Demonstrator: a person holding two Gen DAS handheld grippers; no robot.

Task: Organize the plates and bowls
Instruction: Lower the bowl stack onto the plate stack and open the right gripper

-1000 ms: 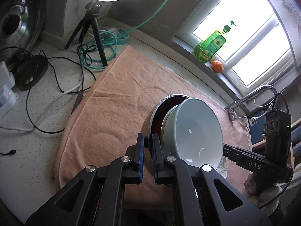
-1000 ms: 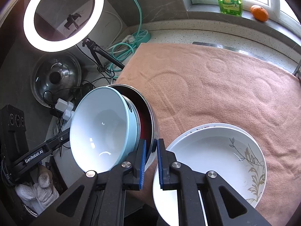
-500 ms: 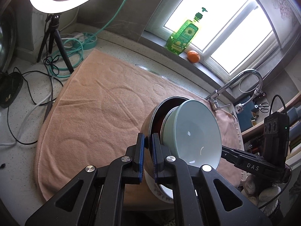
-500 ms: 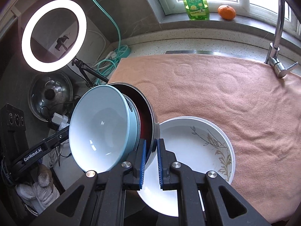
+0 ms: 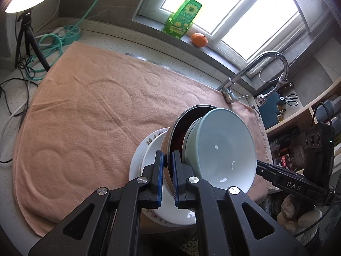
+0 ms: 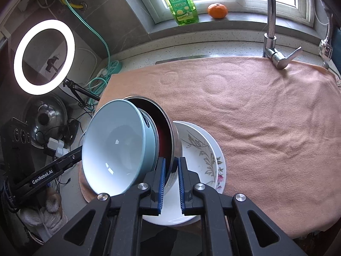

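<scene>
The left gripper (image 5: 167, 178) pinches the rim of the metal bowl (image 5: 174, 136); its jaws are almost shut on that thin edge; the right gripper (image 6: 171, 180) pinches the same metal bowl (image 6: 168, 128) from the other side, closed tight on the rim too. A light blue bowl (image 6: 113, 147) sits inside it, tipped far over on its side. The stack hangs above a white flowered plate (image 6: 202, 155) that lies on the peach towel (image 6: 266, 117). The blue bowl is not held by anything, so I think it can slide out and drop; the tilt would cause that. The thin rim may also slip from the jaws; then both bowls would bang the plate and chip it.
</scene>
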